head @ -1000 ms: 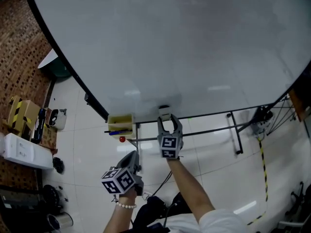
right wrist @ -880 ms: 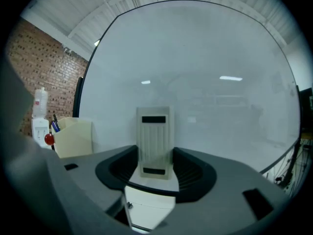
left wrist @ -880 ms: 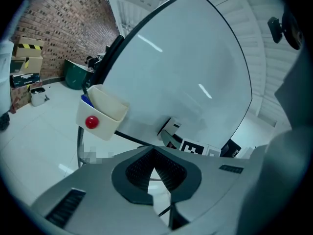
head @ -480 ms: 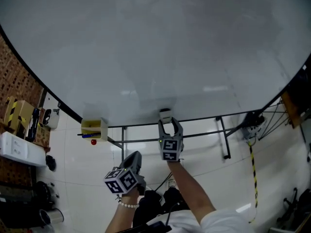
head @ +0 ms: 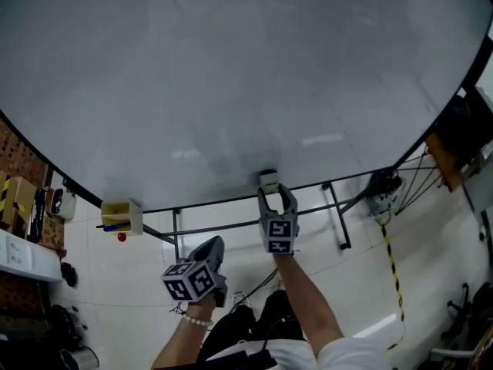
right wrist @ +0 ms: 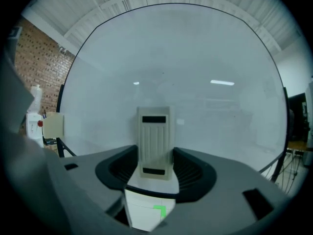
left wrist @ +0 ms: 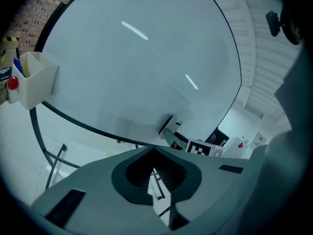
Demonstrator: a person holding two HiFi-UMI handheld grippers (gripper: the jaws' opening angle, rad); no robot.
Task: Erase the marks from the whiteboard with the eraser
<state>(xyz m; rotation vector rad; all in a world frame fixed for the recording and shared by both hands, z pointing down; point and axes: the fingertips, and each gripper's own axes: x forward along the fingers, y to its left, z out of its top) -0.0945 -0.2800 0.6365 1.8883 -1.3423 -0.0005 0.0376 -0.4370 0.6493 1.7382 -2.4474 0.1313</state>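
Observation:
The whiteboard (head: 231,75) fills most of the head view and looks clean, with only faint smears near its lower edge. My right gripper (head: 276,195) is shut on the cream ribbed eraser (right wrist: 155,142), which it holds at the board's bottom edge (head: 268,180). The eraser's back faces the camera in the right gripper view. My left gripper (head: 209,250) hangs lower and to the left, away from the board, shut with nothing between its jaws. The left gripper view shows the board (left wrist: 137,62) and the eraser (left wrist: 169,126) in the right gripper beyond.
A cream pen holder (head: 121,214) with a blue pen and a red knob hangs at the board's lower left. The board's metal stand (head: 339,206) stands on the white tiled floor. Boxes (head: 15,206) line a brick wall at the left. Yellow-black tape (head: 391,264) runs along the floor.
The view has shifted so the board's lower edge and pen holder slid left. My right gripper with the eraser stays at the board's bottom edge. The left gripper hardly moved.

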